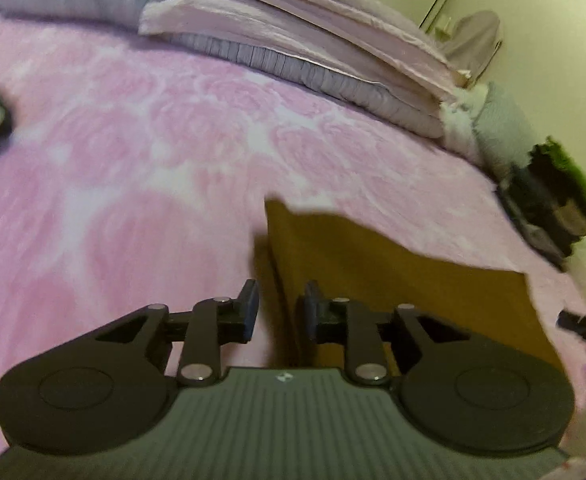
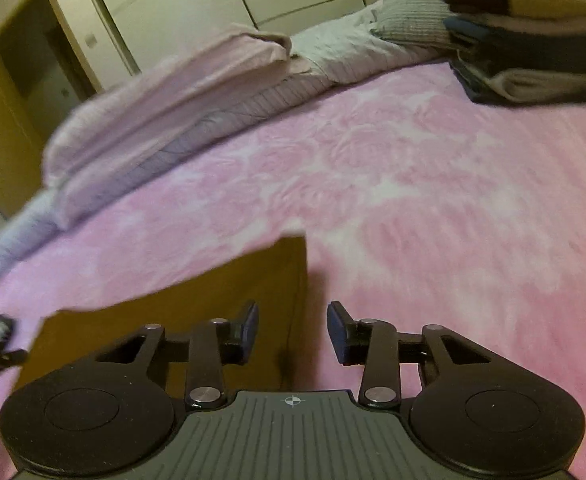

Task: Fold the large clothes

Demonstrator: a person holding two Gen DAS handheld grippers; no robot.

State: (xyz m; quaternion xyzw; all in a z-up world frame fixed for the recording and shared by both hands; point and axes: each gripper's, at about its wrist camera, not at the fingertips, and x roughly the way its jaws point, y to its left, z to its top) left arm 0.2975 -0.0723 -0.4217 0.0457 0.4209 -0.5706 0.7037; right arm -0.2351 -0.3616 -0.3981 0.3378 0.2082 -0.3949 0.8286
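left gripper (image 1: 279,308) jaws apart, empty | right gripper (image 2: 293,330) same | risk: folded mustard garment (image 1: 393,280) just ahead snags, unfolds

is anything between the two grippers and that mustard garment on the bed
Nothing visible. The mustard garment lies flat on the pink blanket, right under both open grippers: the left gripper at one edge, the right gripper at the other. The folded stack sits well away.

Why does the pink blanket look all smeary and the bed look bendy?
Left wrist view: the pink blanket is streaked by motion blur, and the fisheye lens curves the folded bedding. Right wrist view: same smear on the blanket, the stack of folded clothes is soft, and the light is dim and yellowish.
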